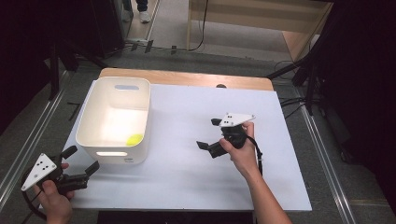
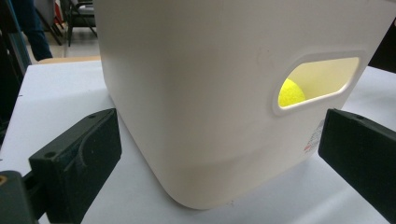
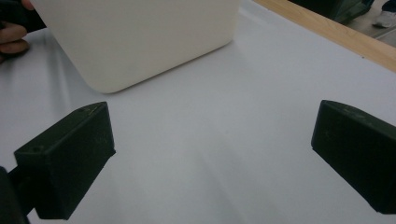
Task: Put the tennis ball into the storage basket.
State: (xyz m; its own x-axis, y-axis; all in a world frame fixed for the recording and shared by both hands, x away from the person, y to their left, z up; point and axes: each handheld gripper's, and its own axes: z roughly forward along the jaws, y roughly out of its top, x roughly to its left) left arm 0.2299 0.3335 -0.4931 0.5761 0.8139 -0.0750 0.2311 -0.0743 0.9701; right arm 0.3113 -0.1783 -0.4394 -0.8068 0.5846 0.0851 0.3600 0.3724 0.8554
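A white plastic bin point(image 1: 114, 120) stands on the tabletop point(image 1: 187, 158) near its left edge, with a yellow ball point(image 1: 135, 138) lying inside by the near wall. The left claw point(image 1: 79, 163) hovers at the near-left corner, released wide, pointing at the bin's near wall without touching it. The right claw point(image 1: 208, 134) hangs over the bare middle, spread wide and holding nothing, with open room all around it.

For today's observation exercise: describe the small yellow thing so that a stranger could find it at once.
On the white table stands a cream bin, at its left side. The yellow ball lies inside, in the bin's near right corner, the one brightly coloured thing there.
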